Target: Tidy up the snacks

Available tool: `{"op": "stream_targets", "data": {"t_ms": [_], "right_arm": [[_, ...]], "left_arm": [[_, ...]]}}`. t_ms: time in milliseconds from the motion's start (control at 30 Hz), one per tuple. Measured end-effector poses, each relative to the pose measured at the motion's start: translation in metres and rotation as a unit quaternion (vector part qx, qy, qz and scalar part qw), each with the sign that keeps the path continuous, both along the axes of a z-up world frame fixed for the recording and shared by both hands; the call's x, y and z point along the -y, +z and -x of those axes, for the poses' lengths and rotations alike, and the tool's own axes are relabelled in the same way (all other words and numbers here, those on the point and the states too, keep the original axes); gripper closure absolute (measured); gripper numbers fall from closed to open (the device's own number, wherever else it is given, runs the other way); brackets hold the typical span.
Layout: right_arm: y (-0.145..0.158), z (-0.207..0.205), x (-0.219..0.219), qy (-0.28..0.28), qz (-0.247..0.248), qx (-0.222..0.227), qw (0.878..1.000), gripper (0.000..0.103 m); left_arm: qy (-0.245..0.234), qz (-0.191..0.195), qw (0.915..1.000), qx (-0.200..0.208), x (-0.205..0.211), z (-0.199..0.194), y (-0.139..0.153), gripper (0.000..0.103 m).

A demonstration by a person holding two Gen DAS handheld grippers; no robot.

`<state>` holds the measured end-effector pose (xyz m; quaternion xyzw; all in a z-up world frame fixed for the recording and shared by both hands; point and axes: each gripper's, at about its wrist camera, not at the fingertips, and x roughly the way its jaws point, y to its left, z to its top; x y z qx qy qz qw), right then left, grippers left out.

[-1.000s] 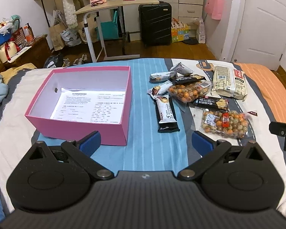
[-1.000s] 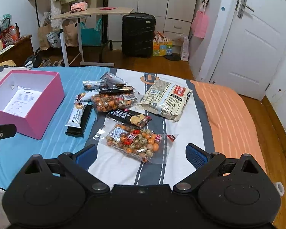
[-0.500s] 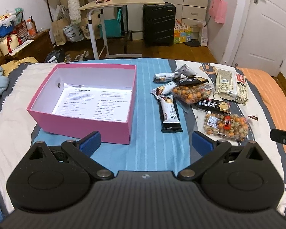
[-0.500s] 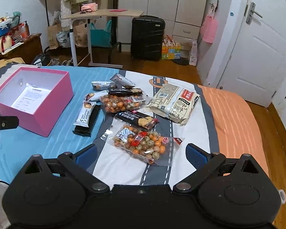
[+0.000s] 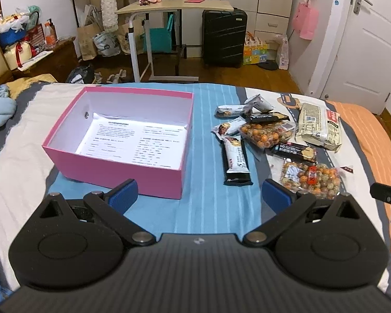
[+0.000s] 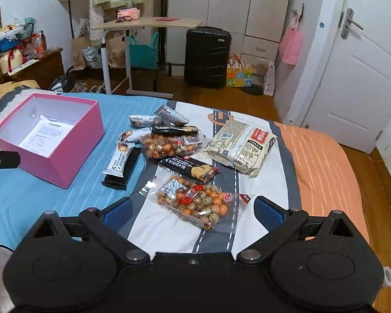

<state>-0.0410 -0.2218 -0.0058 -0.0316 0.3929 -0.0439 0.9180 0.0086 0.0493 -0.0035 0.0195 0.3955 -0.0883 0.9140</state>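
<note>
Both grippers hang spread wide and empty over the bed (image 5: 206, 208) — nothing packed yet. The pink box (image 5: 122, 140) sits open on the left gripper (image 5: 199, 195) side; the right gripper (image 6: 190, 212) hovers over the nearest bag of coated nuts (image 6: 195, 202), likely first in.

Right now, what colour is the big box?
Pink outside, white inside; clearest in the left wrist view.

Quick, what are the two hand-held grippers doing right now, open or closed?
Left hand-held gripper: open, holding nothing.
Right hand-held gripper: open, holding nothing.
</note>
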Motion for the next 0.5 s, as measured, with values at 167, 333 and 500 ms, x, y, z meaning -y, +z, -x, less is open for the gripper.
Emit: {"op": "stream_targets", "data": {"t_ms": [167,333,500], "right_arm": [[-0.004,-0.004,0.02,0.023,-0.051,0.013,0.998,0.002],[-0.025,-0.016,0.047,0.085,-0.101,0.013,0.991,0.003],[-0.064,-0.03,0.06,0.079,-0.042,-0.009,0.996,0.003]], "left_arm": [[-0.004,0.001,0.9999,-0.011,0.008,-0.007,-0.007,0.003],[-0.018,-0.002,0.9998,0.004,0.024,-0.014,-0.017,0.002],[-0.044,-0.04,0.9977,0.031,0.062,-0.032,-0.048,0.002]]}}
